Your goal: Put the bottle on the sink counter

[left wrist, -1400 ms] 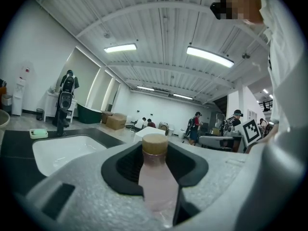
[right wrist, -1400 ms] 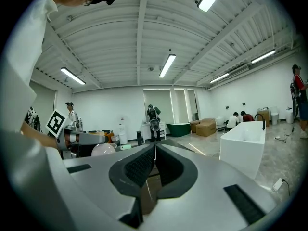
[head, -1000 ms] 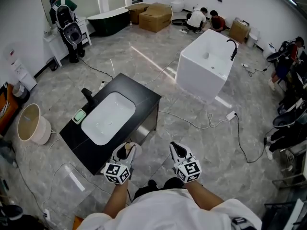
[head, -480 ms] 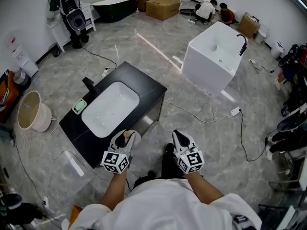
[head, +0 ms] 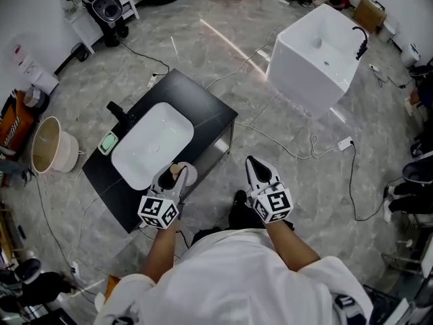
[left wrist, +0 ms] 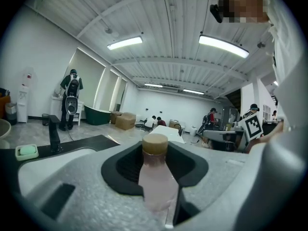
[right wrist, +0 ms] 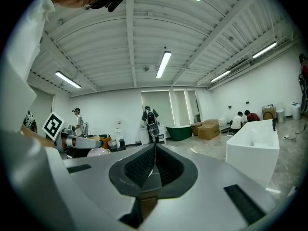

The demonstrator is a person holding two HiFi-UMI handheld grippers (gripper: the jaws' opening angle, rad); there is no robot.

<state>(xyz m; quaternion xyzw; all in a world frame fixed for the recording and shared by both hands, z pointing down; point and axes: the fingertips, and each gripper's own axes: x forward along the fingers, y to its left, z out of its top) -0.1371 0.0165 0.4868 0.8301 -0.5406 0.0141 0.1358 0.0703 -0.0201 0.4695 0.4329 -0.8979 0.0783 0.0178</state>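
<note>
Left gripper view has my left claw (left wrist: pixel 155 165) closed on the bottle (left wrist: pixel 155 179), which stands upright between the pads, pinkish with a tan cap, close in front of me. To its right, apart from it, my right claw (right wrist: pixel 153 153) holds nothing, its jaws pressed together. From the head view the bottle sits over the near edge of the black sink counter (head: pixel 206 110). A white basin (head: pixel 152 144) is sunk in the counter, with a black faucet (head: pixel 122 115) at its far left. Farther right stands a white box-shaped sink unit (head: pixel 318 46).
</note>
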